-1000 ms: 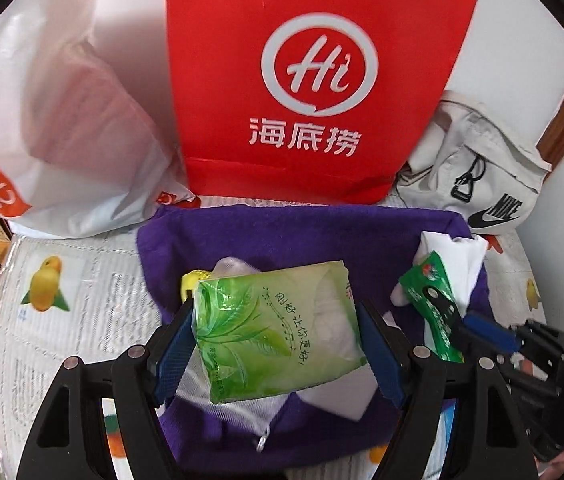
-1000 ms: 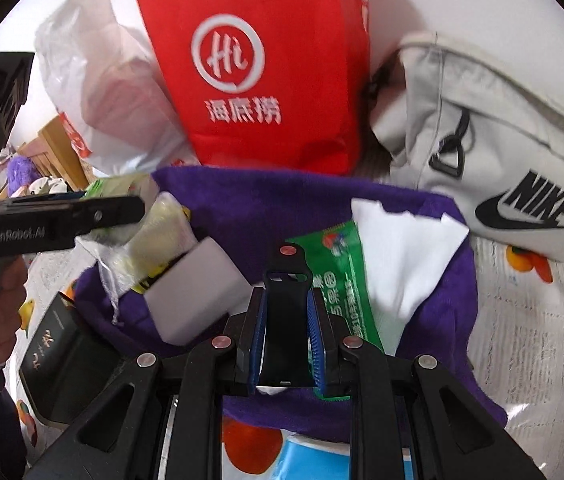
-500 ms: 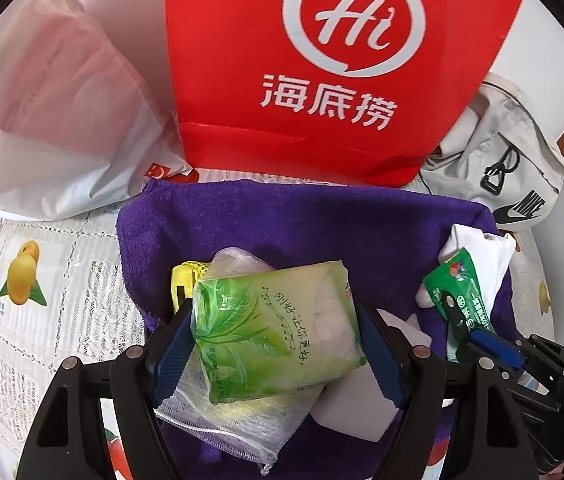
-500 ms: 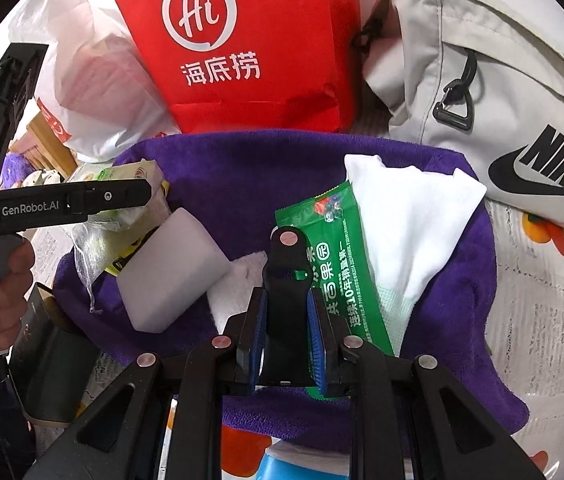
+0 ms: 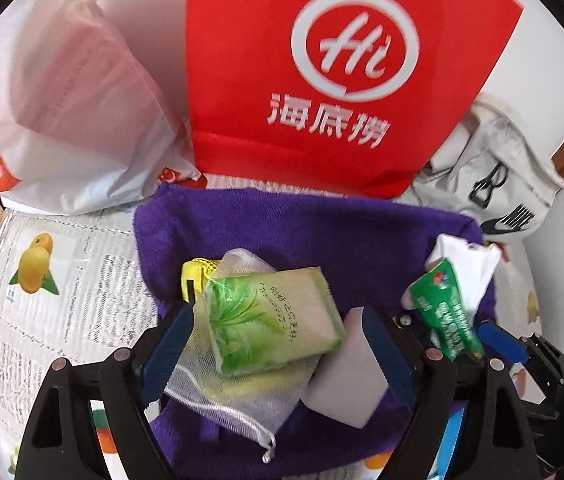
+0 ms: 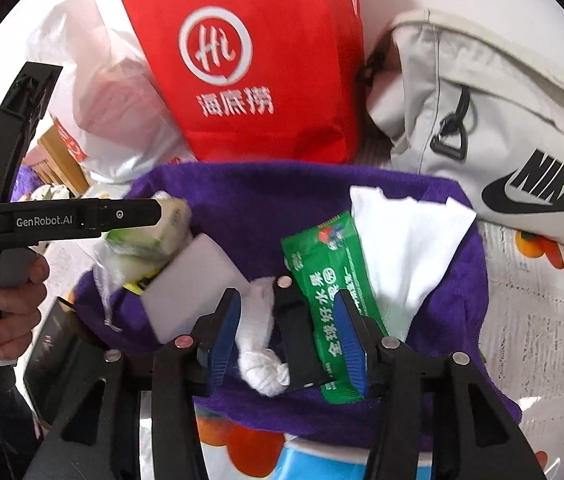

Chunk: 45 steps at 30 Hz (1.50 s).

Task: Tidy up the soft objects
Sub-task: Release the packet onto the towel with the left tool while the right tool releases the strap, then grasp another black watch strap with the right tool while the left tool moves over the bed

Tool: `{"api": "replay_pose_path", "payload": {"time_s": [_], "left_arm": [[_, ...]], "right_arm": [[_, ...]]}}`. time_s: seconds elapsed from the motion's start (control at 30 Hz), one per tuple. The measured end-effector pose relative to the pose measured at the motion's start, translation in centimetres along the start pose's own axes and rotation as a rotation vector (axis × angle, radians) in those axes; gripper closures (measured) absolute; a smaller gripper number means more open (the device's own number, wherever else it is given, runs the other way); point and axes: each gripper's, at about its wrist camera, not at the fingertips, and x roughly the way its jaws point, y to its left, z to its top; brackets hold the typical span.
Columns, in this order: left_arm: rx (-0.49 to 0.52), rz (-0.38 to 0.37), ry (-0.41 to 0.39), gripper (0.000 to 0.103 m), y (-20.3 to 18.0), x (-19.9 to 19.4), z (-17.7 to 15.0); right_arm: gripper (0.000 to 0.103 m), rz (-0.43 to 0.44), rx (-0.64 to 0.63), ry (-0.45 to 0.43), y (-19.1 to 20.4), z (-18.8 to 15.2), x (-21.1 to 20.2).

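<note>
On the purple towel [image 5: 322,232], the green tissue pack [image 5: 274,320] is seen lying loose between the left gripper's [image 5: 278,344] parted fingers; the right gripper [image 6: 286,332] is spread wide over the black clip [image 6: 296,336]. Sorting is judged unfinished.

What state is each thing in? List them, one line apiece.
left gripper: open, jaws either side of the tissue pack
green tissue pack: tilted, lying on the mesh bag
mesh bag: lying on the towel
right gripper: open
white cloth: knotted, between the right jaws
purple towel: spread out
red bag: upright
</note>
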Motion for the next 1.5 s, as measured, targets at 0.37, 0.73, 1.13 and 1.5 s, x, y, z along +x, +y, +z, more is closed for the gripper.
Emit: {"api": "replay_pose_path", "payload": {"time_s": [0.37, 0.73, 1.13, 1.5], "left_arm": [[0.025, 0.014, -0.097, 0.019, 1.3, -7.8, -5.2], [0.029, -0.001, -0.149, 0.019, 2.9, -13.1, -12.8], [0.007, -0.016, -0.129, 0.019, 5.7, -13.5, -18.9], [-0.005, -0.034, -0.103, 0.019, 7.6, -13.5, -21.4]], "right_arm": [[0.048, 0.048, 0.028, -0.059, 3.0, -4.7, -5.5], [0.062, 0.027, 0.048, -0.009, 6.7, -13.8, -10.1], [0.071, -0.071, 0.062, 0.102, 9.6, -20.0, -7.1], [0.082, -0.192, 0.029, 0.025, 11.3, -21.0, -5.2]]}}
